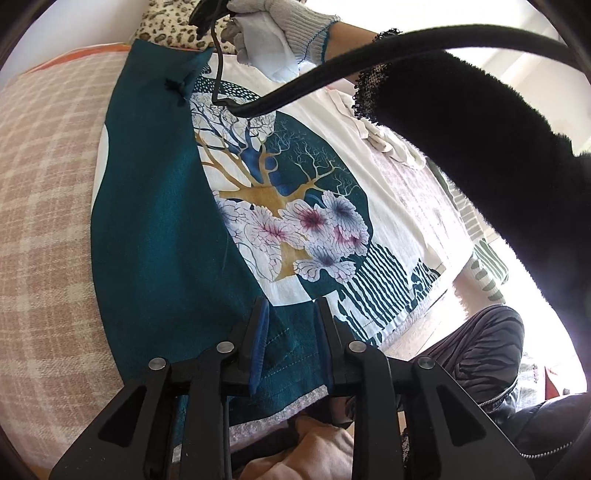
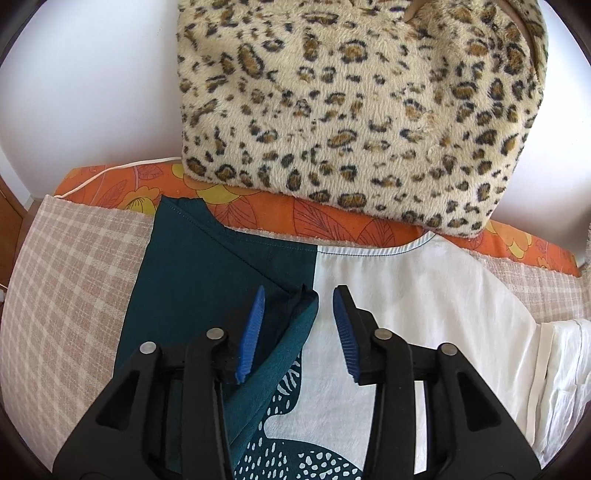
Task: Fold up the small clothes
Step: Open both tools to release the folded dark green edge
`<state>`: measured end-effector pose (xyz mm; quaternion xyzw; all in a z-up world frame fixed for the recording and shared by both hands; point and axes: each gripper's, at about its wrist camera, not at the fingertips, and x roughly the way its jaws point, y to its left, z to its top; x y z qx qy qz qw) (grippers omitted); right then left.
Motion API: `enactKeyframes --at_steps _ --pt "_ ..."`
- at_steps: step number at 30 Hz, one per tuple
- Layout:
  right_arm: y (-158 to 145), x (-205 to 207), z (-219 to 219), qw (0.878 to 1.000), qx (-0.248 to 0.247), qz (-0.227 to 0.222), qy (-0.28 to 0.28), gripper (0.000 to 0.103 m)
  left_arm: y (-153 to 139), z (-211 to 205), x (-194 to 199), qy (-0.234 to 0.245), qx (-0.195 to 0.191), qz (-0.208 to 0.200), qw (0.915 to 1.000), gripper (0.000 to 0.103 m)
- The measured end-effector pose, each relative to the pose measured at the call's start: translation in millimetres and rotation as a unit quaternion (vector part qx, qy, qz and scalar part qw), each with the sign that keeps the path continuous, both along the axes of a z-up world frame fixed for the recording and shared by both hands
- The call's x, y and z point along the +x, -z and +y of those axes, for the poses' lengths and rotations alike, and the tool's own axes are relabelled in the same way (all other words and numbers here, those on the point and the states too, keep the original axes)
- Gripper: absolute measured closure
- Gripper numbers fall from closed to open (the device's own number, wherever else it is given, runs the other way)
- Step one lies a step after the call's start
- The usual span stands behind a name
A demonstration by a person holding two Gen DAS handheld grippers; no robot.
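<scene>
A white T-shirt (image 1: 391,206) with a teal tree-and-flower print lies flat on a plaid blanket (image 1: 44,203). Its teal side panel (image 1: 159,240) is folded over the front. My left gripper (image 1: 291,306) stands open at the near hem, with the teal hem lying between its blue pads (image 1: 258,343) and untouched by them. In the right wrist view, my right gripper (image 2: 301,295) is open at the shirt's (image 2: 406,314) collar end. The raised corner of the teal fold (image 2: 303,314) sits loose between its pads. A gloved hand (image 1: 280,33) holds that gripper.
A leopard-print cushion (image 2: 351,110) rests on an orange floral sheet (image 2: 332,218) beyond the collar. Another white garment (image 2: 565,369) lies to the right. A black fuzzy sleeve (image 1: 461,147) and a black cable (image 1: 332,70) cross the left wrist view. A dark jacket (image 1: 487,350) is nearby.
</scene>
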<state>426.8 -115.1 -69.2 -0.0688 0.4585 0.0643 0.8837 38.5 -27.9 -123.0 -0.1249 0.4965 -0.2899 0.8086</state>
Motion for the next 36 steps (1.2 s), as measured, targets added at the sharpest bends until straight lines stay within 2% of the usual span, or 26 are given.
enactKeyframes --at_steps 2,6,10,14,21,25,29,34,36 --pt "-10 -7 -7 1.0 0.0 -0.01 0.007 0.055 -4 4 -5 -0.001 -0.007 -0.005 1.0 0.067" --pt "-23 -29 -17 0.998 0.054 -0.003 -0.011 0.055 -10 25 -12 -0.024 -0.002 -0.02 0.9995 0.067" --pt "-15 -57 -10 0.996 0.079 0.026 -0.04 0.055 -11 48 -20 -0.049 -0.006 -0.023 0.9985 0.067" --pt "-3 -78 9 0.994 0.077 0.036 -0.071 0.055 -8 51 -28 -0.052 0.006 -0.026 0.9983 0.067" --pt "17 -85 38 0.997 0.016 0.038 -0.072 0.055 -1 41 -22 -0.041 0.031 -0.024 0.9984 0.067" --pt "31 -89 54 0.994 -0.064 0.035 -0.085 0.055 4 34 -19 -0.03 0.045 -0.015 0.9984 0.067" --pt "46 -94 53 0.983 -0.158 0.029 -0.084 0.055 7 35 -21 -0.026 0.054 -0.011 0.9982 0.067" --pt "33 -99 -4 0.985 -0.162 0.034 -0.048 0.055 1 43 -23 -0.035 0.05 -0.019 0.998 0.067" --pt "24 -105 -29 0.99 -0.129 0.037 -0.033 0.055 -4 47 -25 -0.037 0.042 -0.026 0.9981 0.067"
